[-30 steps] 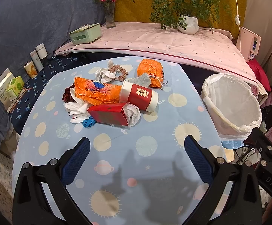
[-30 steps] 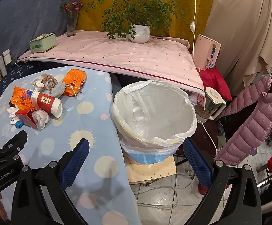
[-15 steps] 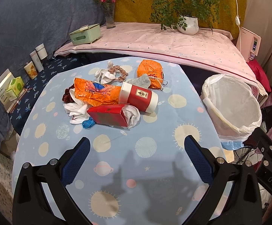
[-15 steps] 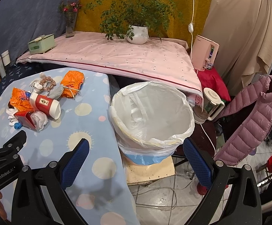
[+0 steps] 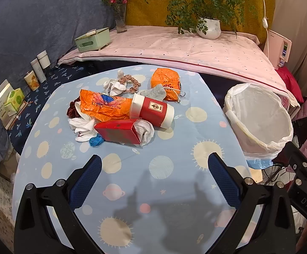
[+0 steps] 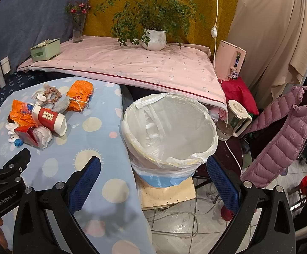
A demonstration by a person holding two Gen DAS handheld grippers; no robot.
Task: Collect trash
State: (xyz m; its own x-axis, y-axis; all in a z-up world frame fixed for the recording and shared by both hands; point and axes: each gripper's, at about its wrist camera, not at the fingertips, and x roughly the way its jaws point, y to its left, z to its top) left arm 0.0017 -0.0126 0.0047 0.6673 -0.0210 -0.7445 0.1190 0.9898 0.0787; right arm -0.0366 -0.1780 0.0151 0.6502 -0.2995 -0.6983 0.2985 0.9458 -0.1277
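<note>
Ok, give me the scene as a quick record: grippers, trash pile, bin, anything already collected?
left gripper: open, empty, above the tablecloth, short of the pile
right gripper: open, empty, over the table edge facing the bin
trash pile: red cup on its side, red box, orange wrapper, orange bag, white tissues
bin: white liner, beside the table, looks empty
collected: nothing visible yet

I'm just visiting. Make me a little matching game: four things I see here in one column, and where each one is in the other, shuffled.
Things:
1. red cup
2. potted plant
3. trash bin
4. pink jacket

Places:
A. beside the table's right edge
B. lying in the trash pile
C. far right, by the floor
D. on the pink cloth

Pairs: 1-B, 2-D, 3-A, 4-C
</note>
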